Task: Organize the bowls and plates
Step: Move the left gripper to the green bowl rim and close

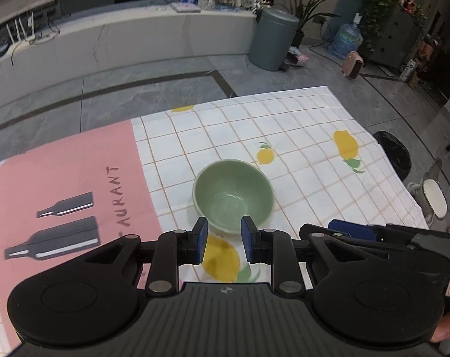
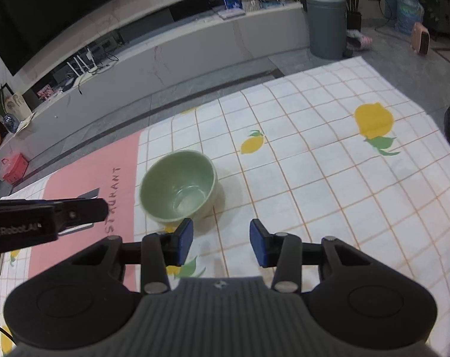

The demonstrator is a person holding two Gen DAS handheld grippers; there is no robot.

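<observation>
A pale green bowl stands upright and empty on the checked lemon-print tablecloth; it also shows in the right wrist view. My left gripper is open and empty, its blue pads just short of the bowl's near rim. My right gripper is open and empty, to the right of and nearer than the bowl. The right gripper's body shows at the right in the left wrist view; the left gripper's side shows at the left in the right wrist view. No plates are in view.
A pink panel with black bottle prints covers the cloth's left part. The table's far edge drops to a grey floor. A grey bin and a long white counter stand beyond.
</observation>
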